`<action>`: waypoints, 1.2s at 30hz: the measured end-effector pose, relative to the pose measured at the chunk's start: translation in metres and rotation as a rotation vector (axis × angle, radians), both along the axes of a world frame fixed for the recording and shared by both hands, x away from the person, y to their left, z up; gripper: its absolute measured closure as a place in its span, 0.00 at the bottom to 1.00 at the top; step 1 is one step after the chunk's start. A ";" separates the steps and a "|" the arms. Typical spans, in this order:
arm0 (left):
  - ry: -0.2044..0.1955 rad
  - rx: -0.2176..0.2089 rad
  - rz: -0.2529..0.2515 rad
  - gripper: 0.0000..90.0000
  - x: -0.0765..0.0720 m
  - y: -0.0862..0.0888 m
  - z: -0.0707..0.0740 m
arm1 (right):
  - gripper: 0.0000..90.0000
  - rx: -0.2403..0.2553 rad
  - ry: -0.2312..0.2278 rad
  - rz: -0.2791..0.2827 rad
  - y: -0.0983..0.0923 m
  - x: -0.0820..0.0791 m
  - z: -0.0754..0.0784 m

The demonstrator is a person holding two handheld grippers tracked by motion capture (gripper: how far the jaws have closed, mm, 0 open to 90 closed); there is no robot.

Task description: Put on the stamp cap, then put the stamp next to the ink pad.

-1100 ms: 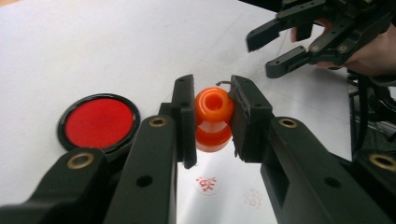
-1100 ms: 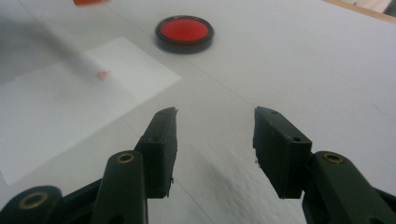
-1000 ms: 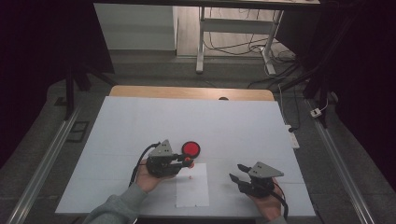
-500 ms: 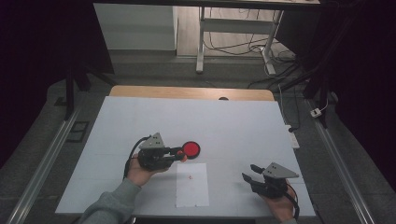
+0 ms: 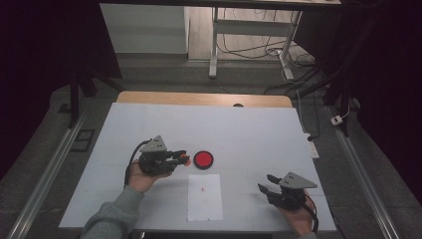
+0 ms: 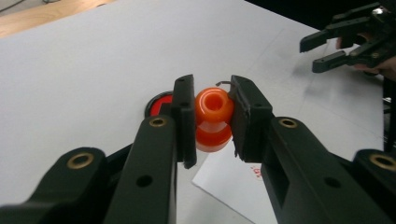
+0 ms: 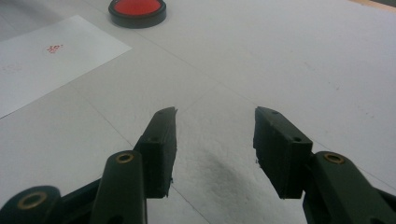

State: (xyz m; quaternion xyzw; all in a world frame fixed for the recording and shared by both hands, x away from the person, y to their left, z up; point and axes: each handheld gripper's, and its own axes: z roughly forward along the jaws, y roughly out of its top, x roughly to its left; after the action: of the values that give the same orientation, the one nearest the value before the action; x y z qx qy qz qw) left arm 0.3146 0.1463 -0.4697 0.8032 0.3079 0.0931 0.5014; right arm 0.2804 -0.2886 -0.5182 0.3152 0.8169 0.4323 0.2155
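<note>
Stamp pinched in my left gripper

My left gripper (image 6: 212, 119) clamps the orange stamp (image 6: 213, 120); red pad (image 5: 203, 159) at its three o'clock; my right gripper (image 7: 215, 149) gapes empty

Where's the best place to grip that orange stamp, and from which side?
Grip the orange stamp across its narrow waist, coming in level from the side, as the left gripper holds it now. The rounded knob above and wider base below should keep it from slipping.
</note>
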 end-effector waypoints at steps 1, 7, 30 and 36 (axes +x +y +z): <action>0.000 0.001 0.005 0.80 0.001 0.001 0.000 | 0.54 0.000 0.000 0.000 0.000 0.000 0.000; 0.001 0.017 0.030 0.80 0.007 -0.001 -0.002 | 0.54 0.002 -0.004 -0.001 -0.001 0.000 0.001; 0.034 0.067 0.119 0.80 0.036 0.005 -0.021 | 0.54 -0.011 0.000 0.006 0.000 0.001 0.000; 0.036 0.076 0.136 0.80 0.044 0.002 -0.028 | 0.54 -0.008 -0.001 0.008 0.001 0.002 -0.001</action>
State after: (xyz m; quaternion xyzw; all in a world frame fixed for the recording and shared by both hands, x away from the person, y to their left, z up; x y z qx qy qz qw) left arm 0.3588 0.1482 -0.4980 0.8004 0.3669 0.1239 0.4576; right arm 0.2821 -0.2874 -0.5190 0.3110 0.8197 0.4301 0.2155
